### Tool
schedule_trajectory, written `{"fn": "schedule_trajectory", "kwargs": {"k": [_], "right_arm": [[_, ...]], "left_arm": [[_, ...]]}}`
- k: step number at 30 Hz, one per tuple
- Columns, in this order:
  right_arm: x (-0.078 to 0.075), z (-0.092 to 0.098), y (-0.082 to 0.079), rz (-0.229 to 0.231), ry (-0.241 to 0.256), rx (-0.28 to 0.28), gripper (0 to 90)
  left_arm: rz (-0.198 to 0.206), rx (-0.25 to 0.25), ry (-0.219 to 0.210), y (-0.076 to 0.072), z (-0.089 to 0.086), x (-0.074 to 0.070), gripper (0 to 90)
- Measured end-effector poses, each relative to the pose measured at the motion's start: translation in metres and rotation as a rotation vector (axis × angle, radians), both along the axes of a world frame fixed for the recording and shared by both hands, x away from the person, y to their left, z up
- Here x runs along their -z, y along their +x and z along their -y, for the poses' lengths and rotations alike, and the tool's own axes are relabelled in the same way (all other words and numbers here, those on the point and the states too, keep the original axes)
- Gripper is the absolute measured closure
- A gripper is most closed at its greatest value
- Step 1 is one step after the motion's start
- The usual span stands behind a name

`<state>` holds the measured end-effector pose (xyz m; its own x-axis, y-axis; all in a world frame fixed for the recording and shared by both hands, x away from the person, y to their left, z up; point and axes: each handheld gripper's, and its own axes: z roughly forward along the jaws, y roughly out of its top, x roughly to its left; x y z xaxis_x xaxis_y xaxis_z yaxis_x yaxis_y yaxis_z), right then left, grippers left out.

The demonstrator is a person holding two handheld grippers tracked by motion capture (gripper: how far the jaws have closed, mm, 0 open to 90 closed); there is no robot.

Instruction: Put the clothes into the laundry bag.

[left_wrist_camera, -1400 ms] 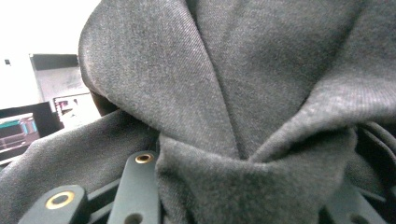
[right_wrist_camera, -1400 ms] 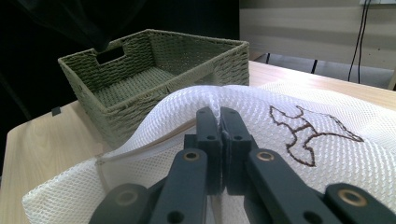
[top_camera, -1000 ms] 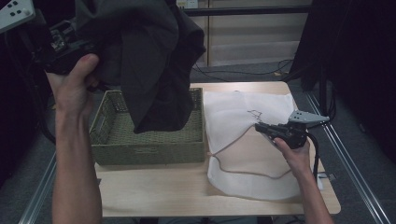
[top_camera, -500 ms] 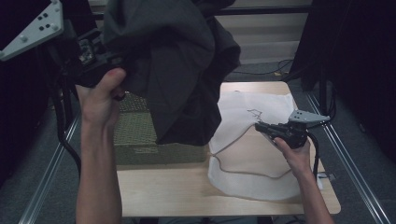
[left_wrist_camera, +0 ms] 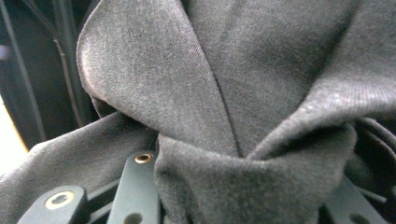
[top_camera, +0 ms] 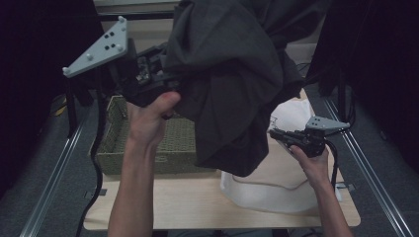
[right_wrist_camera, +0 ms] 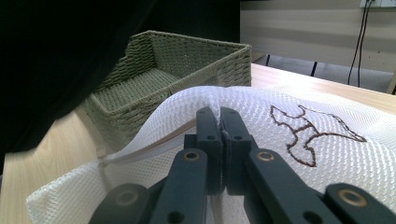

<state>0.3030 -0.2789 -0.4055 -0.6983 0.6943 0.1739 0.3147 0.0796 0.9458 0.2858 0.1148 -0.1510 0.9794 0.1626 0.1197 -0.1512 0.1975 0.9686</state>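
- The left tongs [top_camera: 168, 86] are raised high above the desk [top_camera: 197, 202], clamped on a bunched fold of a dark grey garment [top_camera: 232, 84].
- In the left gripper view the grey cloth [left_wrist_camera: 243, 140] is gathered into a thick knot between the two black jaws, which stand on either side of it at the bottom of the frame.
- The garment hangs down from that grip in heavy folds; in the high view its lower edge dangles over the right part of a woven green basket [top_camera: 143, 148] and over the near edge of a white mesh bag [top_camera: 276, 192].
- The basket stands on the left half of the desk, its inside visible in the right gripper view [right_wrist_camera: 187, 65], with nothing of the garment resting in it.
- The right tongs [top_camera: 274, 134] are low, close to the desk, with jaws pressed together on a raised ridge of the white mesh bag [right_wrist_camera: 289, 154].
- The bag lies on the right half of the desk, just beside the basket, and bears a dark stitched outline [right_wrist_camera: 308, 128] on its upper face.
- A white drawstring [right_wrist_camera: 154, 142] runs along the bag's edge just left of the closed jaws.
- The person's left hand [top_camera: 148, 118] grips the raised tool, and the right hand [top_camera: 311, 158] holds the other one over the bag.
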Motion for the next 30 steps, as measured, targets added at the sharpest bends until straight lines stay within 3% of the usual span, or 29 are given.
{"fn": "schedule_trajectory", "kwargs": {"k": [7, 12, 19, 22, 25, 30], "right_arm": [[0.001, 0.001, -0.001, -0.019, 0.010, -0.005, 88.5], [0.002, 0.002, 0.000, -0.007, 0.001, -0.003, 88.5], [0.005, 0.003, 0.001, -0.023, -0.004, -0.013, 88.5], [0.005, 0.003, 0.001, -0.027, 0.001, 0.005, 88.5], [0.006, 0.003, 0.000, -0.034, 0.000, 0.002, 88.5], [0.008, 0.004, -0.001, -0.042, -0.002, 0.005, 88.5]], "left_arm": [[-0.016, 0.016, 0.042, 0.005, 0.024, 0.027, 59.7], [-0.049, 0.018, 0.043, 0.014, 0.034, 0.057, 59.6], [-0.063, 0.045, 0.048, 0.022, 0.042, 0.098, 59.5], [-0.076, 0.030, 0.084, 0.022, 0.046, 0.113, 59.4], [-0.058, 0.030, 0.131, 0.022, 0.048, 0.127, 59.3], [-0.093, 0.028, 0.152, 0.025, 0.044, 0.152, 59.2]]}}
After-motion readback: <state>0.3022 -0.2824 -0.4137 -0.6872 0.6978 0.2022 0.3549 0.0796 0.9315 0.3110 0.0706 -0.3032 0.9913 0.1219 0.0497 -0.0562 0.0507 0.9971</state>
